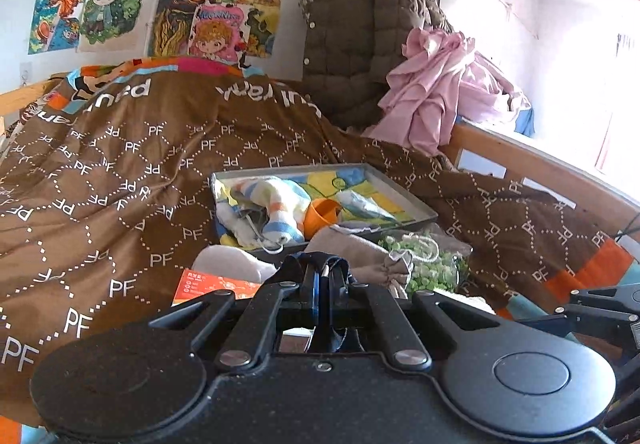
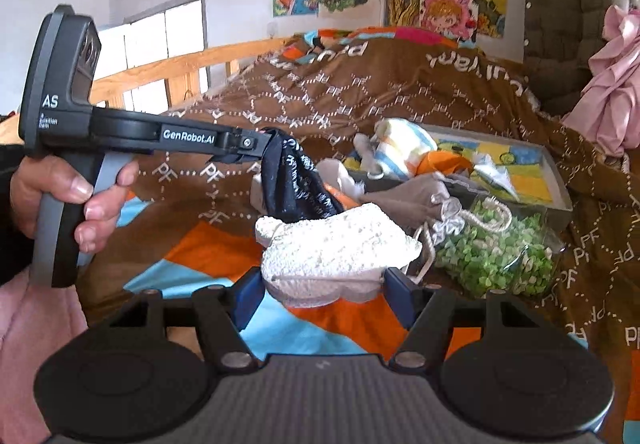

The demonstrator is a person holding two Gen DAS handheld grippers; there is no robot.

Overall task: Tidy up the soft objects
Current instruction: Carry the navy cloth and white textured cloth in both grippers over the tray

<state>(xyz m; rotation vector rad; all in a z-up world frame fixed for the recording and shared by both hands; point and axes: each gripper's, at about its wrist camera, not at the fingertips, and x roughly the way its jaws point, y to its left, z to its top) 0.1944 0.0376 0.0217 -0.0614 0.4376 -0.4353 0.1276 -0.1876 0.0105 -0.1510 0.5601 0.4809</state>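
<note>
The bed fills both views under a brown blanket printed with "PF". Its wooden rail shows at the left only in the right wrist view, while the left wrist view alone shows the right-hand rail under bright window light. At the head, a quilted coat and a pink garment pile against the wall, closing that end.

A grey tray sits mid-bed, holding a striped sock, an orange cup and other cloths. Touching its near edge lie a beige pouch and a clear bag of green bits. Left of the tray the blanket lies bare and wide; to its right it slopes up toward the rail.

The right wrist view shows the left claw from the side, gripped by a hand, its fingers pinched on a dark printed cloth that hangs above the bed just left of the tray. The left wrist view shows only the top of that cloth between the closed fingers, plus an orange card on the blanket.

The right claw squeezes a white sponge, held near the green bag, over orange and blue stripes.
</note>
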